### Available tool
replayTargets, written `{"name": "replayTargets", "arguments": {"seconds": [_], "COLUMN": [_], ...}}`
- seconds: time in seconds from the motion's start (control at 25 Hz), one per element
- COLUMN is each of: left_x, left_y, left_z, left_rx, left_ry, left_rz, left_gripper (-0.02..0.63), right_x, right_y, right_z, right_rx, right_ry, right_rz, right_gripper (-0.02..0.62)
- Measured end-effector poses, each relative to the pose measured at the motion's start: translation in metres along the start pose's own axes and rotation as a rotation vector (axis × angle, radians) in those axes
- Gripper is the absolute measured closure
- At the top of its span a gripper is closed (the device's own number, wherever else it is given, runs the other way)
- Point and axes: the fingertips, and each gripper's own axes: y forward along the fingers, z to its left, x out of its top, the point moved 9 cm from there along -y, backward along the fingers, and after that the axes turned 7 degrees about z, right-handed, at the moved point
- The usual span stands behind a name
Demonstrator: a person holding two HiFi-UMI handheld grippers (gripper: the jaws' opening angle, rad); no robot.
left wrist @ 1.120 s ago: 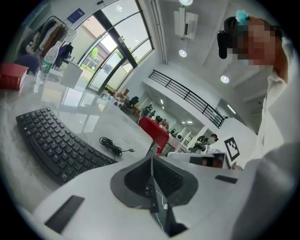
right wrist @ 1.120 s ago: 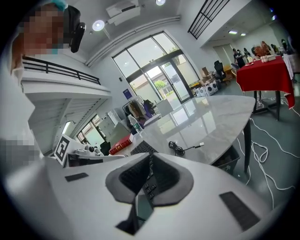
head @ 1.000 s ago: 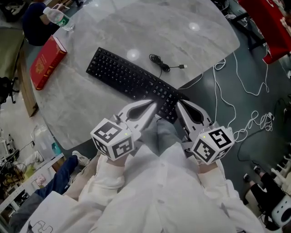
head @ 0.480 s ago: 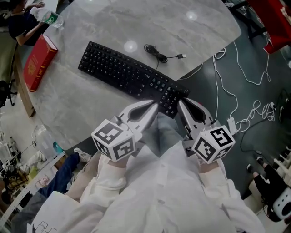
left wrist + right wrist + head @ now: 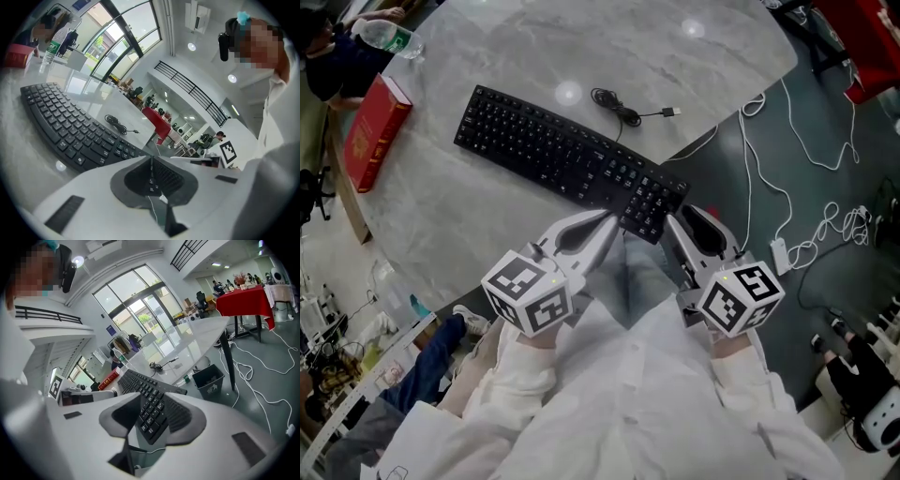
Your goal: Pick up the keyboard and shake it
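Note:
A black keyboard [image 5: 553, 155] lies slantwise on the grey marble table [image 5: 694, 66], its numpad end at the near edge. The coiled cable [image 5: 619, 105] rests just beyond it. My right gripper [image 5: 672, 220] is at that numpad end. In the right gripper view the keyboard [image 5: 140, 385] runs in between the open jaws of the right gripper [image 5: 153, 398]. My left gripper [image 5: 609, 220] hovers at the near edge, just short of the keyboard's middle. In the left gripper view the left gripper [image 5: 151, 161] is shut and holds nothing, with the keyboard [image 5: 65, 131] just ahead.
A red book [image 5: 370, 131] and a plastic bottle [image 5: 384, 37] lie at the table's far left. White cables [image 5: 797, 122] trail over the floor on the right. A dark bin [image 5: 209, 378] stands under the table edge. A red-clothed table [image 5: 243, 298] stands farther off.
Both grippers have come forward to the keyboard. The right jaws, shut a second ago, now stand apart around the numpad end. The left jaws stay shut.

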Motion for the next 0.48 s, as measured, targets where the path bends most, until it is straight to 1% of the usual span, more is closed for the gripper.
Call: {"name": "replayTargets", "arguments": {"seconds": [0.16, 0.28, 0.48], "left_x": [-0.003, -0.006, -0.011], "left_y": [0.002, 0.002, 0.001], "left_z": [0.004, 0.006, 0.009], "left_rx": [0.006, 0.013, 0.024], "left_ry": [-0.006, -0.015, -0.027], "left_rz": [0.013, 0.02, 0.028], "left_gripper": [0.583, 0.583, 0.583], "right_x": [-0.005, -0.013, -0.026], "right_y": [0.002, 0.007, 0.018], "right_z": [-0.007, -0.013, -0.023], "right_rx": [-0.019, -0.021, -0.026], "right_ry": [0.03, 0.078, 0.125], "right_rz": [0.006, 0.018, 0.073], "right_gripper": [0.441, 0.413, 0.364]}}
